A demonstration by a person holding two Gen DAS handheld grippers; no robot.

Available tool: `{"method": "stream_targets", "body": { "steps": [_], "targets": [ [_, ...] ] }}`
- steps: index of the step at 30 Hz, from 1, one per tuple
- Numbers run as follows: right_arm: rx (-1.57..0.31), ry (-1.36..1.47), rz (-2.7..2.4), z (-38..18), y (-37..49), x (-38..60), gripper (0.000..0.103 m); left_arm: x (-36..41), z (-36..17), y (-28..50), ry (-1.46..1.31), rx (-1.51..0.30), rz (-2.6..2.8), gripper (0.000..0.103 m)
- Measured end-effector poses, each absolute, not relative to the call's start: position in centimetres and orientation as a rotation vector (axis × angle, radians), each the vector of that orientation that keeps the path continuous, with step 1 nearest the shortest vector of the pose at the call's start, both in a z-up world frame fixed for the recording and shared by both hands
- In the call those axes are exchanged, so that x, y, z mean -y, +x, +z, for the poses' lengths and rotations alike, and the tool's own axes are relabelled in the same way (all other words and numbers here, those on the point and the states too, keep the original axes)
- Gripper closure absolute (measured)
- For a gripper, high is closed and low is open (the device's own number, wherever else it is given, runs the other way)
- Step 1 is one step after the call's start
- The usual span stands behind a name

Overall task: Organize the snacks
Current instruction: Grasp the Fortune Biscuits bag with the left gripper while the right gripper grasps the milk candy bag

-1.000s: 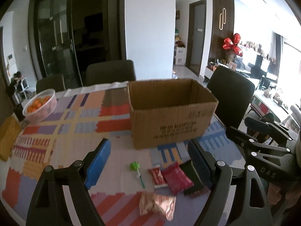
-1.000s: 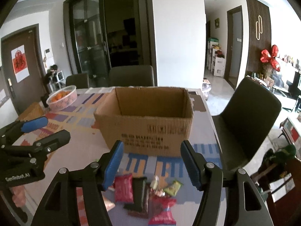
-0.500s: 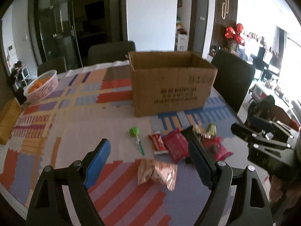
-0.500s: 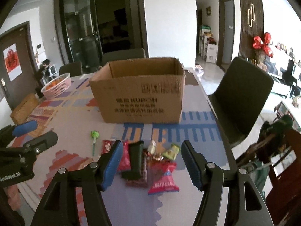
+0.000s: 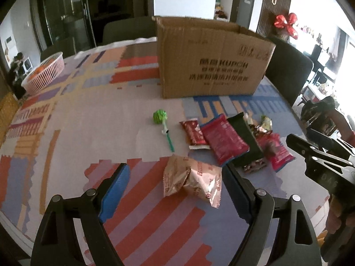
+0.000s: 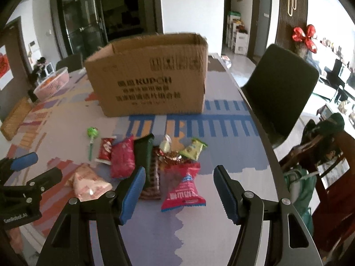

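Observation:
An open cardboard box [image 5: 213, 59] [image 6: 150, 77] stands on the patterned tablecloth. In front of it lie loose snacks: a green lollipop [image 5: 162, 122] [image 6: 92, 137], a small red packet [image 5: 194, 133], a dark red pouch [image 5: 224, 139] [image 6: 123, 157], a dark bar [image 5: 244, 133] [image 6: 144, 148], a red bag [image 6: 183, 188], a green packet [image 6: 194, 149] and a crumpled pink wrapper [image 5: 193, 180] [image 6: 88, 182]. My left gripper [image 5: 175, 190] is open, just short of the pink wrapper. My right gripper [image 6: 179, 192] is open, framing the red bag.
A pink basket of oranges [image 5: 44, 73] [image 6: 52, 84] sits at the far left. A yellow woven item [image 6: 15, 117] lies at the left edge. A dark chair [image 6: 281, 88] stands at the table's right; more chairs [image 5: 128, 30] stand behind it. The table's right edge curves close to the snacks.
Both grippers have dropped lower and tilted down toward the snacks, which now sit nearer and larger. Both stay open and empty.

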State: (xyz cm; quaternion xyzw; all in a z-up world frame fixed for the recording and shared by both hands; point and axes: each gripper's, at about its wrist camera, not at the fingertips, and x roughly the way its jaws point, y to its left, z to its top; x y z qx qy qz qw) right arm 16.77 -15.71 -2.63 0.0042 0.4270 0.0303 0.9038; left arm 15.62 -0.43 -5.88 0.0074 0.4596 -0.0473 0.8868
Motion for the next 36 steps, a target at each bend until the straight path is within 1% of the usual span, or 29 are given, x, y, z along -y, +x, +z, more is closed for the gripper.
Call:
{"method": "stream_targets", "body": {
  "steps": [7, 14, 17, 19, 21, 23, 25, 26, 30, 36],
  "targets": [
    [-0.958, 0.013, 0.032, -5.3, 18.0, 16.1, 0.038, 0.5, -8.5, 16.7, -0.009, -1.022, -0.123, 0.019],
    [-0.986, -0.004, 0.017, -6.5, 18.6, 16.0, 0.038, 0.4, -10.3, 17.7, -0.046, -1.067, -0.146, 0.019],
    [-1.002, -0.003, 0.017, -7.0, 18.9, 15.9, 0.038, 0.3, -10.9, 18.0, -0.082, -1.092, -0.169, 0.021],
    [-1.016, 0.003, 0.023, -7.4, 19.1, 15.9, 0.038, 0.4, -11.1, 18.2, -0.104, -1.105, -0.182, 0.028],
    [-1.029, 0.014, 0.032, -7.8, 19.3, 16.0, 0.038, 0.4, -11.4, 18.3, -0.116, -1.112, -0.19, 0.03],
    [-1.045, 0.022, 0.037, -8.2, 19.4, 16.0, 0.039, 0.4, -11.5, 18.5, -0.133, -1.12, -0.201, 0.039],
    [-1.053, 0.032, 0.044, -8.5, 19.6, 16.0, 0.039, 0.4, -11.6, 18.5, -0.153, -1.125, -0.211, 0.049],
    [-1.055, 0.034, 0.046, -8.6, 19.6, 16.0, 0.041, 0.4, -11.6, 18.5, -0.16, -1.127, -0.221, 0.052],
    [-1.075, 0.051, 0.063, -9.2, 19.8, 16.0, 0.053, 0.7, -11.3, 18.3, -0.149, -1.112, -0.225, 0.054],
    [-1.076, 0.064, 0.077, -9.4, 19.6, 16.0, 0.056, 1.2, -10.5, 17.9, -0.114, -1.086, -0.219, 0.056]
  ]
}}
